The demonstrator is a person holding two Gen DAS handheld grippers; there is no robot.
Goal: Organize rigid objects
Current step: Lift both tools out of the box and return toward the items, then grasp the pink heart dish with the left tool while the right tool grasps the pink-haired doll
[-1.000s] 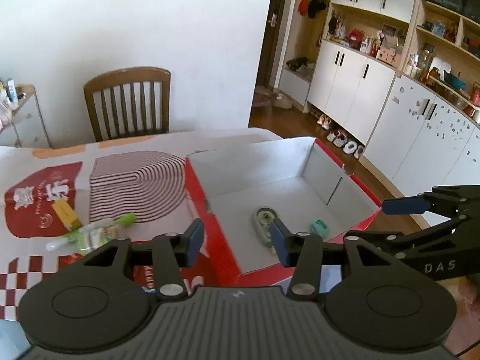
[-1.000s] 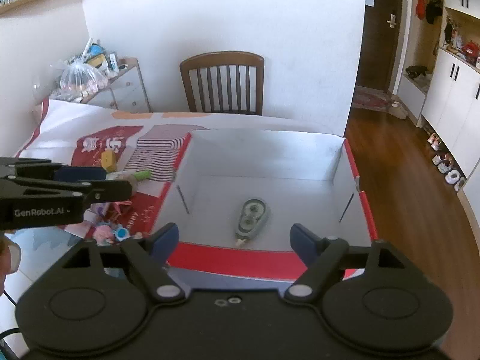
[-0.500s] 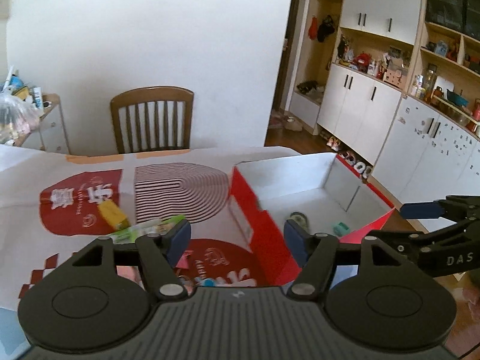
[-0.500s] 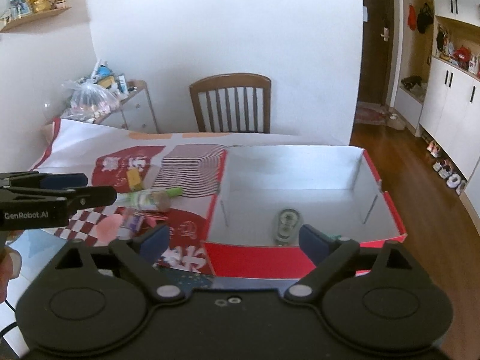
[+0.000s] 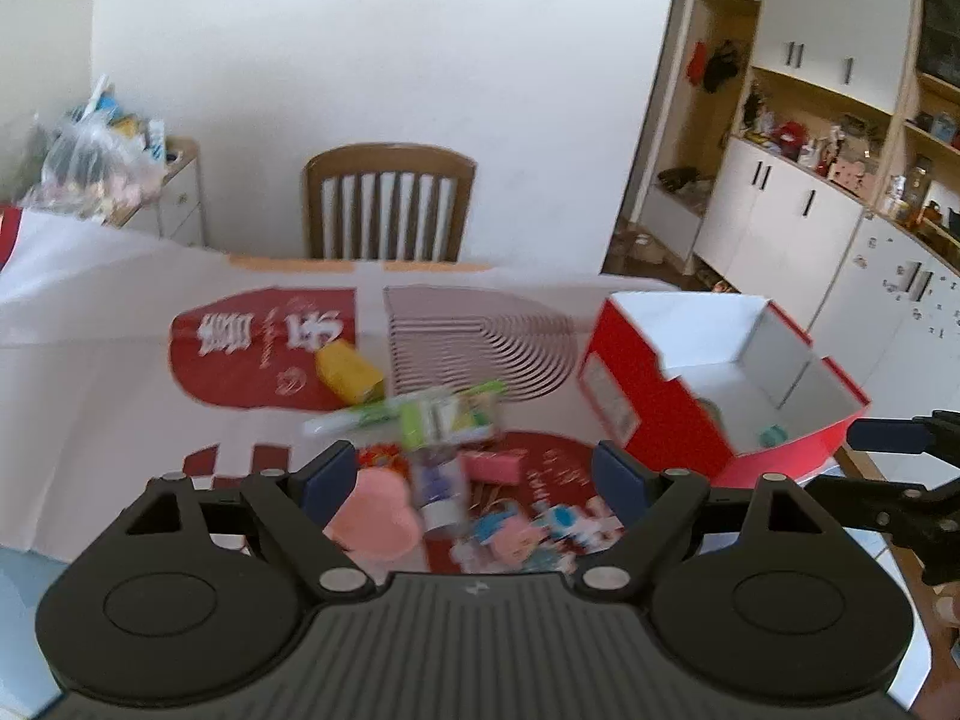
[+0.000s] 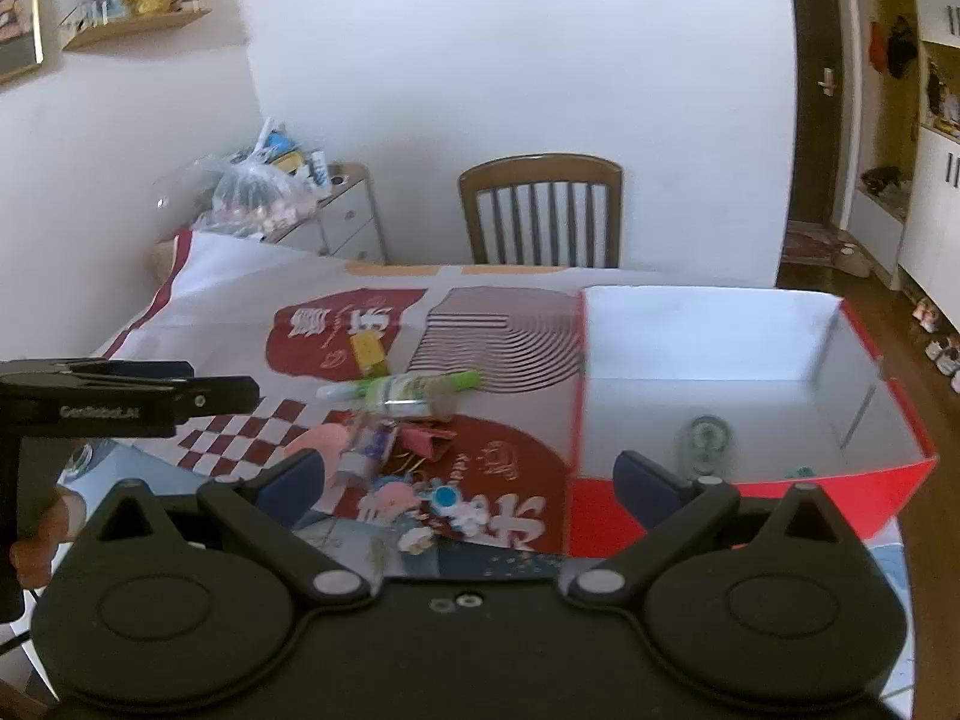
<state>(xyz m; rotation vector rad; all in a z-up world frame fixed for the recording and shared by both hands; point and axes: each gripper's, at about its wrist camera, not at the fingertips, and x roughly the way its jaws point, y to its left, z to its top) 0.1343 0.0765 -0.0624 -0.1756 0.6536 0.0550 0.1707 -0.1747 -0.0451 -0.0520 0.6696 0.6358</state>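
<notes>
Left gripper [image 5: 474, 477] jaws have just been opening, now wide, nothing between; right gripper [image 6: 468, 483] likewise. Loose pile [image 5: 444, 468] lies left of red box [image 6: 750, 498], near its wall. Pick 1 item, pink heart [image 5: 375, 519], square on; avoid neighbours.

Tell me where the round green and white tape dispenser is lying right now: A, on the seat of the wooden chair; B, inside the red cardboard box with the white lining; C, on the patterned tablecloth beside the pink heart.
B: the round green and white tape dispenser lies on the white floor of the red cardboard box.
</notes>
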